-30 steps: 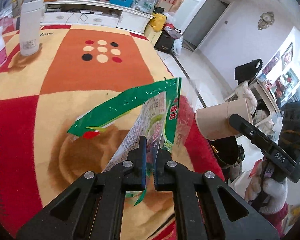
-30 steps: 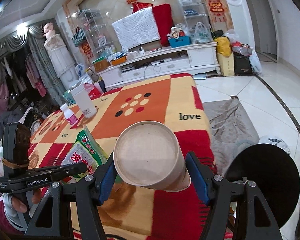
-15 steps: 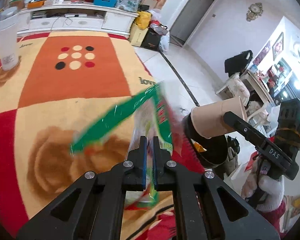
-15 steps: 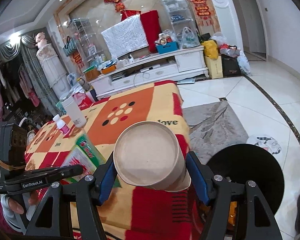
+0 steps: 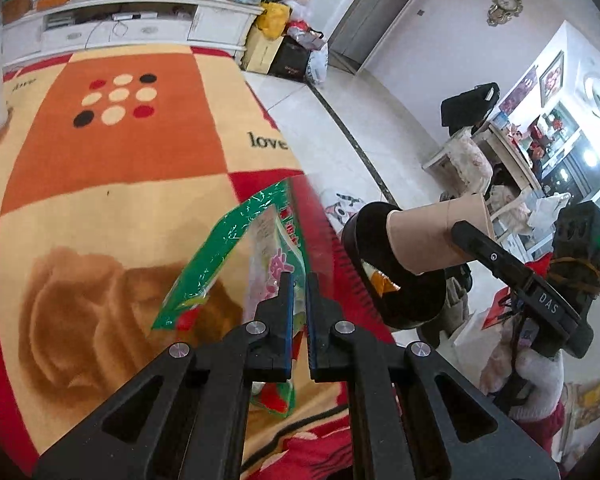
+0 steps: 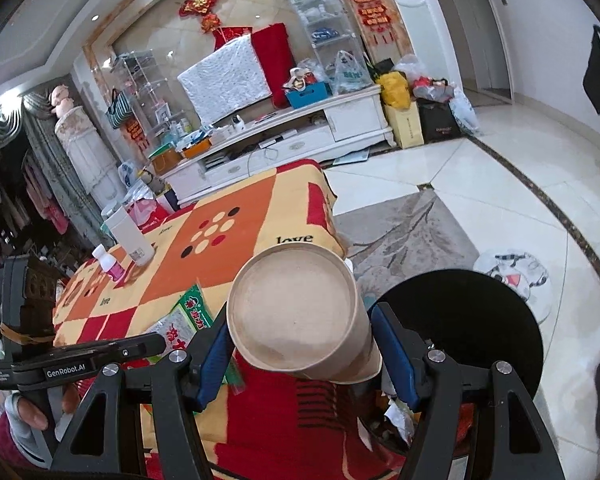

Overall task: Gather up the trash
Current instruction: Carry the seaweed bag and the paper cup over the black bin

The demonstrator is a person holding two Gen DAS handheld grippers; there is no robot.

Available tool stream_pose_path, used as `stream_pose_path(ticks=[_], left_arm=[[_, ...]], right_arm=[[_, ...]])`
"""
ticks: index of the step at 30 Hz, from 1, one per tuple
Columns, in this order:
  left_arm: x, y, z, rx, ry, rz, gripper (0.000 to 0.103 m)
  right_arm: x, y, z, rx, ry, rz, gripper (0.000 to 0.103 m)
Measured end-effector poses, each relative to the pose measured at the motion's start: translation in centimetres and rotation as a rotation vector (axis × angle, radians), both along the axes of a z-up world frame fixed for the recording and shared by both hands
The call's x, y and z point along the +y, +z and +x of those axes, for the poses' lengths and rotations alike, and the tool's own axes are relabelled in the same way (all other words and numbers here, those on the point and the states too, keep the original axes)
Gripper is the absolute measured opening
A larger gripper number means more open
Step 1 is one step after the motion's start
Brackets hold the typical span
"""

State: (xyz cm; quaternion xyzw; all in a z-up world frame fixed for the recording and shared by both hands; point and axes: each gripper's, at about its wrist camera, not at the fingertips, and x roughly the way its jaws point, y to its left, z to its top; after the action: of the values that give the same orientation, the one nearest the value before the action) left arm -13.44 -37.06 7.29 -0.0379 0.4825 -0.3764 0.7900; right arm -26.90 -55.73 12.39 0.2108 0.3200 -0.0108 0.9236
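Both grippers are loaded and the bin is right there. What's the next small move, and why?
Probably open the right gripper and drop the cup. In the left wrist view the cup hangs over the black bin, beside the table edge, and trash shows inside. The left gripper holds the wrapper over the tablecloth, so it goes second.

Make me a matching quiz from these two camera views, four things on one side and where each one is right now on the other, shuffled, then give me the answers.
Things
1. brown paper cup
2. green plastic snack wrapper
3. round black trash bin
4. small pink-and-white bottle

Places
A. on the floor beside the table
B. between the right gripper's jaws
C. standing on the patterned tablecloth
D. between the left gripper's jaws

Pairs: 1-B, 2-D, 3-A, 4-C
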Motion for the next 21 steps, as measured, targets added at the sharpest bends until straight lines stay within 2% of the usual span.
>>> stream_pose_path(ticks=[1, 2, 3, 5, 8, 18, 21], left_arm=[[0.4, -0.2, 0.1, 0.002, 0.007, 0.005, 0.005], [0.8, -0.4, 0.2, -0.004, 0.018, 0.016, 0.012], [1.3, -0.6, 0.2, -0.012, 0.029, 0.023, 0.032], [2.3, -0.9, 0.4, -0.008, 0.052, 0.012, 0.061], [4.0, -1.5, 0.8, 0.019, 0.091, -0.018, 0.062], [7.6, -3.8, 1.1, 0.069, 0.177, 0.028, 0.064], [7.9, -4.9, 1.0, 0.112, 0.187, 0.019, 0.067]], right_arm=[[0.0, -0.1, 0.1, 0.002, 0.000, 0.006, 0.065], [0.0, -0.2, 0.1, 0.003, 0.003, 0.010, 0.065], [0.2, -0.2, 0.2, 0.004, 0.007, 0.011, 0.066], [0.4, -0.3, 0.4, 0.005, 0.014, 0.011, 0.066], [0.8, -0.3, 0.6, 0.009, 0.026, 0.014, 0.066], [2.0, -0.9, 1.3, 0.029, 0.059, 0.011, 0.066], [2.1, -1.1, 1.5, 0.037, 0.062, 0.015, 0.066]])
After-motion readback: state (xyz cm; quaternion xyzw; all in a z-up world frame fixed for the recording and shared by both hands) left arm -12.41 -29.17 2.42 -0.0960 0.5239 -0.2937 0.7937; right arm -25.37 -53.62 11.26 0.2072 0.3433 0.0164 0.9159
